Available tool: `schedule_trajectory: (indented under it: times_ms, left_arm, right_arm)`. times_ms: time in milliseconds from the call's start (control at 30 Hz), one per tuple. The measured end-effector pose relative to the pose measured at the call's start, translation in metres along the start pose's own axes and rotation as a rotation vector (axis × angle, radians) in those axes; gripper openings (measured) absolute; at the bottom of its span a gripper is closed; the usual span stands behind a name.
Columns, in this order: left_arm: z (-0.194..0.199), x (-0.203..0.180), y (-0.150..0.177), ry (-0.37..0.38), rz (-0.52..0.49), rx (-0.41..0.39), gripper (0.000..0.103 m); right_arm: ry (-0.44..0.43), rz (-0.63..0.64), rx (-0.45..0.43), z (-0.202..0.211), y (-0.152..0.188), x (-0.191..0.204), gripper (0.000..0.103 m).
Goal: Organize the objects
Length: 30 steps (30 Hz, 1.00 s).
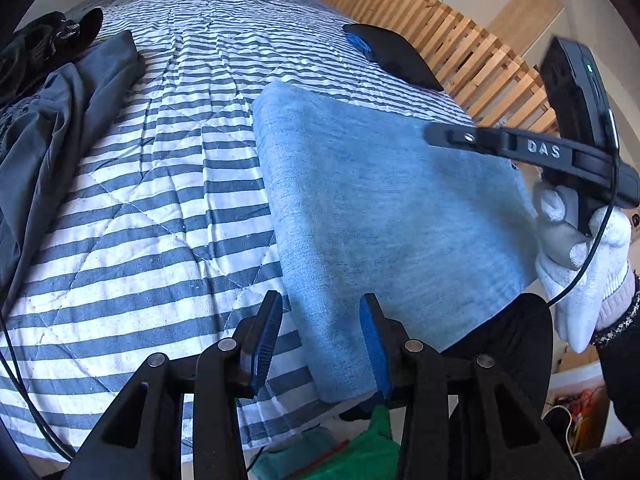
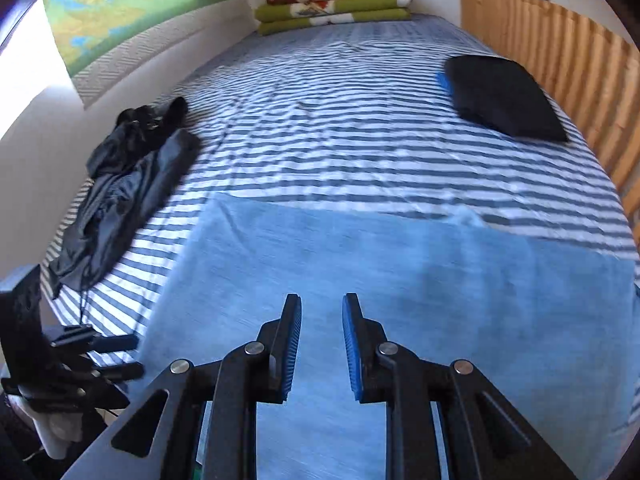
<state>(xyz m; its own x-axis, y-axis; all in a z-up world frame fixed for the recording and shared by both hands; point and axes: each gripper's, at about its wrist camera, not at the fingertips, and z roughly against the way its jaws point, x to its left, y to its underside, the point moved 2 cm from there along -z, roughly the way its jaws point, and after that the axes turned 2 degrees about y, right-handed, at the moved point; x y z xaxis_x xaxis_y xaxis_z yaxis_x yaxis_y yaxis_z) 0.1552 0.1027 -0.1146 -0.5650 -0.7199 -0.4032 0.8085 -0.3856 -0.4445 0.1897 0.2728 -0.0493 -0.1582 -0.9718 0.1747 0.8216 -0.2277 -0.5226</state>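
Note:
A light blue folded cloth (image 1: 392,216) lies flat on the striped bed near its front edge; it also shows in the right wrist view (image 2: 400,272). My left gripper (image 1: 320,316) is open and empty, hovering over the cloth's near left corner. My right gripper (image 2: 321,316) is open and empty, above the cloth's near part; its body shows in the left wrist view (image 1: 576,120), held by a white-gloved hand. A dark grey garment (image 1: 68,128) lies crumpled at the bed's left side (image 2: 120,192). A black folded item (image 1: 392,56) with a blue piece under it lies far right (image 2: 504,96).
The striped quilt (image 1: 160,200) covers the bed. A wooden slat rail (image 1: 460,40) runs along the right side. Folded green blankets (image 2: 332,8) are stacked at the far end. A wall runs along the left. Green cloth (image 1: 360,452) and cables lie on the floor below.

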Motion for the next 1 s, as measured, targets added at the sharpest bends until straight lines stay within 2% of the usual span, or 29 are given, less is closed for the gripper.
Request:
schedule_trajectory:
  times_ms: [67, 133, 200, 333, 500, 633, 700, 833, 1000]
  left_arm:
    - [-0.001, -0.001, 0.0, 0.001, 0.009, 0.015, 0.043]
    - [-0.004, 0.001, 0.001, 0.009, 0.018, 0.025, 0.043]
    - [-0.006, 0.004, 0.002, 0.022, 0.022, 0.029, 0.043]
    - [-0.011, 0.006, 0.001, 0.057, 0.044, 0.039, 0.043]
    - [-0.017, -0.009, 0.002, 0.06, 0.013, 0.045, 0.044]
    - [-0.016, -0.006, 0.004, 0.072, 0.05, 0.03, 0.03]
    - [-0.012, -0.003, 0.006, 0.095, 0.084, 0.015, 0.023]
    - [-0.006, -0.002, 0.012, 0.12, 0.113, -0.014, 0.019]
    - [-0.009, -0.004, 0.012, 0.115, 0.101, -0.022, 0.017]
  right_arm:
    - [-0.063, 0.025, 0.018, -0.025, -0.015, 0.033, 0.019]
    - [-0.079, 0.025, 0.04, -0.055, -0.029, 0.055, 0.019]
    - [-0.108, -0.021, 0.084, -0.088, -0.04, 0.066, 0.019]
    - [-0.083, -0.056, 0.106, -0.122, -0.044, 0.069, 0.019]
    - [-0.099, -0.026, 0.099, -0.118, -0.046, 0.066, 0.019]
    - [-0.146, -0.08, 0.083, -0.084, -0.044, 0.051, 0.02]
    - [-0.178, -0.116, 0.1, -0.069, -0.043, 0.045, 0.021]
    - [-0.203, -0.124, 0.132, -0.052, -0.046, 0.045, 0.034]
    - [-0.204, -0.078, 0.229, -0.072, -0.052, 0.078, 0.037]
